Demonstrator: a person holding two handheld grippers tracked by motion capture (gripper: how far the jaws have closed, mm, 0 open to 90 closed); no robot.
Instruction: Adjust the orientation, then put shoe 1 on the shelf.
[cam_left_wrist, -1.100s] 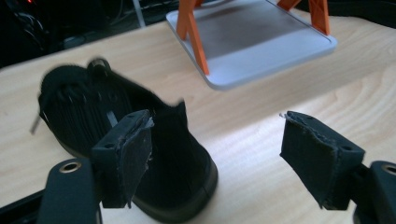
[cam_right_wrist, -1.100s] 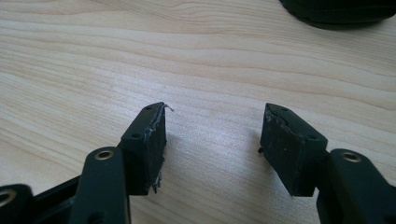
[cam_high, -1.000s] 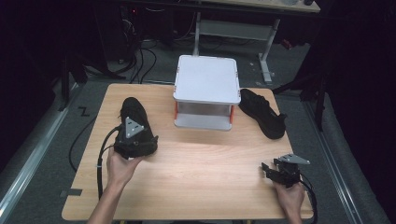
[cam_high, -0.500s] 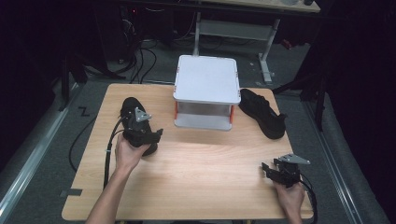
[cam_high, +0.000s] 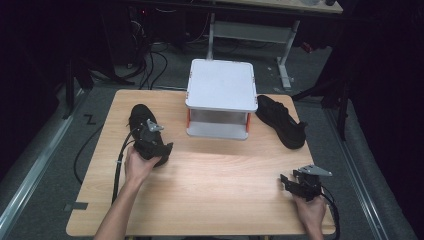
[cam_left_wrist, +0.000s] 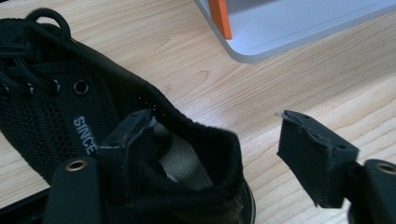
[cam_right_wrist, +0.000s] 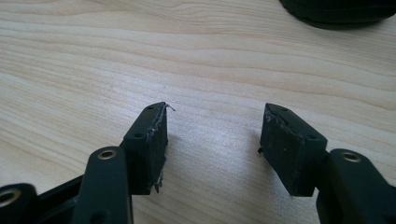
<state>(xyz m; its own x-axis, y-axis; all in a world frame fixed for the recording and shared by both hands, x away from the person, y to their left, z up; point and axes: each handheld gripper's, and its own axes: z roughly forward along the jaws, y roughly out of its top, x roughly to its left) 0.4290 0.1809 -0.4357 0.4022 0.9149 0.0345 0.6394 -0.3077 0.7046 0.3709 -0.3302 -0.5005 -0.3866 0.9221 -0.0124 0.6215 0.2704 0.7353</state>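
A black mesh shoe (cam_high: 137, 113) lies on the left of the wooden table (cam_high: 225, 170). My left gripper (cam_high: 151, 136) is over its heel end. In the left gripper view that gripper (cam_left_wrist: 217, 123) is open and straddles the shoe's (cam_left_wrist: 56, 102) heel collar: one jaw is inside the opening and the other outside, over bare wood. A second black shoe (cam_high: 280, 121) lies to the right of the white box (cam_high: 220, 90). My right gripper (cam_high: 296, 183) rests low near the table's front right, open (cam_right_wrist: 215, 114), with bare wood between its jaws.
The white box with orange corner posts (cam_left_wrist: 219, 18) stands at the back middle of the table, close beyond the left shoe. The second shoe's sole (cam_right_wrist: 336, 9) lies ahead of the right gripper. Cables (cam_high: 120, 165) trail off the table edges.
My left hand and gripper have moved a little forward onto the heel of the left shoe. The right gripper has stayed still.
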